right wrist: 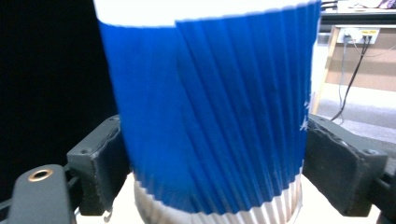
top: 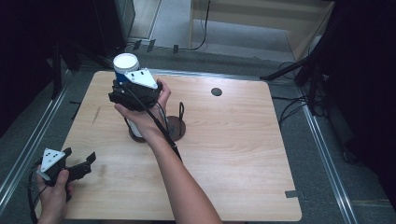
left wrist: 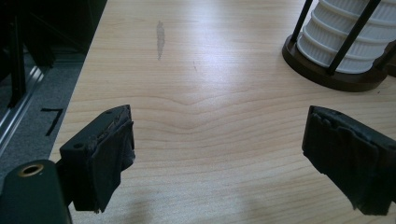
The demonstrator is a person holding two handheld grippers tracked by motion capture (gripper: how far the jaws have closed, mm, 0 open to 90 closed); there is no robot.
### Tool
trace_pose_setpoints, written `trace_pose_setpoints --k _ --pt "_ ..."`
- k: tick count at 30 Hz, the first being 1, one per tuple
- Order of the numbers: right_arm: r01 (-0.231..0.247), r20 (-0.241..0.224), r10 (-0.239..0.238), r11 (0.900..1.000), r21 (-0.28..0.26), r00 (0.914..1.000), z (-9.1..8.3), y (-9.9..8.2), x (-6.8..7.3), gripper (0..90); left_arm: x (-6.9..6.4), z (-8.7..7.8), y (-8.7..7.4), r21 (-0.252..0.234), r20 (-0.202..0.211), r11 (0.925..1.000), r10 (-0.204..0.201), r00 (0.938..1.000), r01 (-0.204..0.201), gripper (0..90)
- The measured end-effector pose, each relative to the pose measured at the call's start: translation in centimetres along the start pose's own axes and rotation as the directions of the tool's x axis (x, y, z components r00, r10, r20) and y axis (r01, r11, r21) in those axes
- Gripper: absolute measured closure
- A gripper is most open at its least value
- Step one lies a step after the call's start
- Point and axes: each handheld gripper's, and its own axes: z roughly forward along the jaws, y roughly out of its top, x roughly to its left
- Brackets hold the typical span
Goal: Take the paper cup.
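A blue ribbed paper cup point(top: 126, 64) with a white rim is up above the table's far left part. My right gripper point(top: 125, 79) is shut on it, and in the right gripper view both pads press the blue cup point(right wrist: 210, 107) at its sides. Below the hand stands a dark round holder point(top: 176, 130) with thin wire posts and a stack of white ribbed cups point(top: 133, 129) inside. My left gripper point(top: 80, 156) sits low at the table's front left, open with nothing between its jaws. The left gripper view point(left wrist: 219, 158) looks over bare wood toward the white stack point(left wrist: 345, 37).
The wooden table point(top: 233, 154) has a small dark round spot point(top: 216, 91) toward the back and a grey tape mark point(top: 292, 193) at the front right. Metal rails and cables run along the floor on both sides.
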Motion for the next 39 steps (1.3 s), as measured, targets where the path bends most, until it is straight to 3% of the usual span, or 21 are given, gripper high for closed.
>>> trace_pose_setpoints --k 17,39 --pt "0.01 -0.01 -0.01 0.9998 -0.015 0.9999 0.1 0.2 0.0 18.1 0.1 0.1 0.0 -0.004 -0.001 0.9999 -0.011 0.9999 0.011 9.9" --pt "0.027 -0.002 -0.028 0.9913 -0.129 0.9996 -1.2 2.6 0.3 20.4 0.2 0.0 0.0 -0.005 0.003 0.9998 -0.018 0.9998 0.018 9.9"
